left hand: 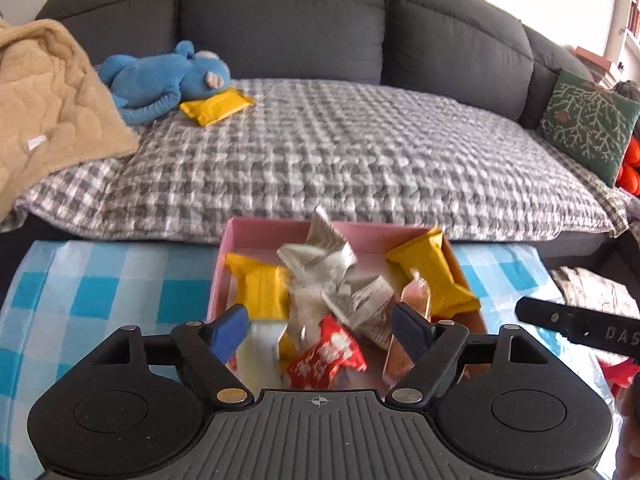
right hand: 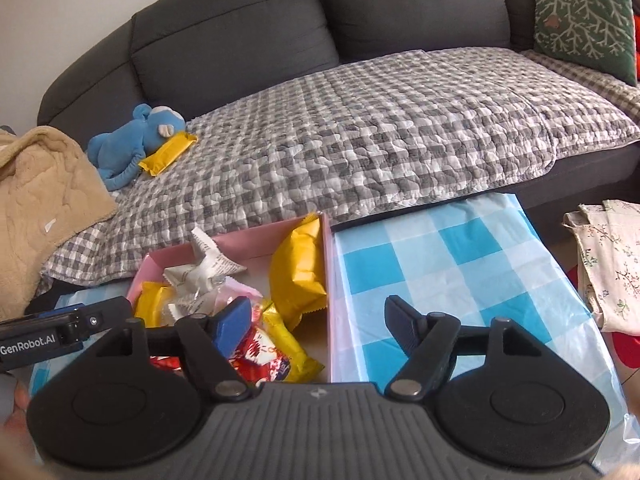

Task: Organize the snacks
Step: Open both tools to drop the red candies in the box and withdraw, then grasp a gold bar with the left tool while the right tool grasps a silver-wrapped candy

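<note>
A pink box (left hand: 264, 230) (right hand: 256, 246) on the blue-checked table holds several snack packets: yellow ones (left hand: 264, 292) (right hand: 298, 272), white printed ones (left hand: 320, 256) (right hand: 208, 264) and a red one (left hand: 326, 356) (right hand: 260, 358). One more yellow packet (left hand: 216, 106) (right hand: 168, 154) lies on the sofa against a blue plush toy (left hand: 160, 76) (right hand: 128, 140). My left gripper (left hand: 320, 326) is open and empty, just above the box's near end. My right gripper (right hand: 318, 320) is open and empty over the box's right wall.
A dark grey sofa (left hand: 280, 20) carries a grey checked quilt (left hand: 340, 152) (right hand: 380, 128), a beige blanket (left hand: 44, 96) at the left and a green cushion (left hand: 588, 120) (right hand: 584, 16) at the right. The blue-checked tablecloth (right hand: 452, 280) spreads either side of the box. A floral cloth (right hand: 612, 264) lies at the right.
</note>
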A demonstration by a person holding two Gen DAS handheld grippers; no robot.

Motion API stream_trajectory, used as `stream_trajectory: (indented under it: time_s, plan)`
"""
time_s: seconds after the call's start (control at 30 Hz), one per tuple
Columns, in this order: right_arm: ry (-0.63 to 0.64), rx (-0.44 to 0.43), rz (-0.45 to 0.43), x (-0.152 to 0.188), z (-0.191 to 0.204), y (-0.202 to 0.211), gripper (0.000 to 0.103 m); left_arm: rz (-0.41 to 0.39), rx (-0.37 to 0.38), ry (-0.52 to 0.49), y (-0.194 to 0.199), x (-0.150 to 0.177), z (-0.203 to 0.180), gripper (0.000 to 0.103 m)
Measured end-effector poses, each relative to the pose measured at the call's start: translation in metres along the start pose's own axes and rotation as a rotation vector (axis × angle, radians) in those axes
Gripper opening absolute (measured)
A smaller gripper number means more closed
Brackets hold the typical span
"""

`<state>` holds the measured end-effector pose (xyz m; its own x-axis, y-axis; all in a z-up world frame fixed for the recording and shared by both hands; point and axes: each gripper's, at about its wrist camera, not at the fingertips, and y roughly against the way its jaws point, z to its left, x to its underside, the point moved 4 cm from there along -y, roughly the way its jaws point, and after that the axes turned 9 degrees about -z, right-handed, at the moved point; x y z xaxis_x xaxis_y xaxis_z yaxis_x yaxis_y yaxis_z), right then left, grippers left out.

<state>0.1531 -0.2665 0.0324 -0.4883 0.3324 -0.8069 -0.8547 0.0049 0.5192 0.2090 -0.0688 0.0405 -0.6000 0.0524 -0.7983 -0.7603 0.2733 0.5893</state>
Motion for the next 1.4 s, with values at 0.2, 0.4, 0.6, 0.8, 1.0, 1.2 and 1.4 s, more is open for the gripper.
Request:
stream_trajectory:
  time_s: [0.2,0.4,0.6,0.8,1.0,1.2,1.4]
  plan:
    - [-0.001,-0.001,0.067,0.014,0.001,0.028,0.080,0.076,-0.130,-0.148,0.031,0.045,0.016,0.081]
    - [0.016,0.043,0.027,0.016,-0.016,0.066,0.086,0.044,-0.145,-0.160,0.077,0.061,0.032,0.084]
    - [0.023,0.032,0.044,0.032,-0.020,0.082,0.086,0.066,-0.083,-0.147,0.100,0.083,0.023,0.087]
    - [0.047,0.002,0.053,0.040,-0.016,0.086,0.087,0.128,-0.040,-0.238,0.098,0.103,0.012,0.087]
    - [0.100,0.001,0.086,0.049,-0.007,0.078,0.086,0.172,0.045,-0.270,0.099,0.120,0.007,0.087]
    - [0.139,0.002,0.098,0.054,-0.001,0.075,0.086,0.223,0.119,-0.323,0.100,0.139,0.007,0.087]
    - [0.157,0.005,0.120,0.060,0.000,0.074,0.086,0.299,0.194,-0.431,0.101,0.164,0.000,0.087]
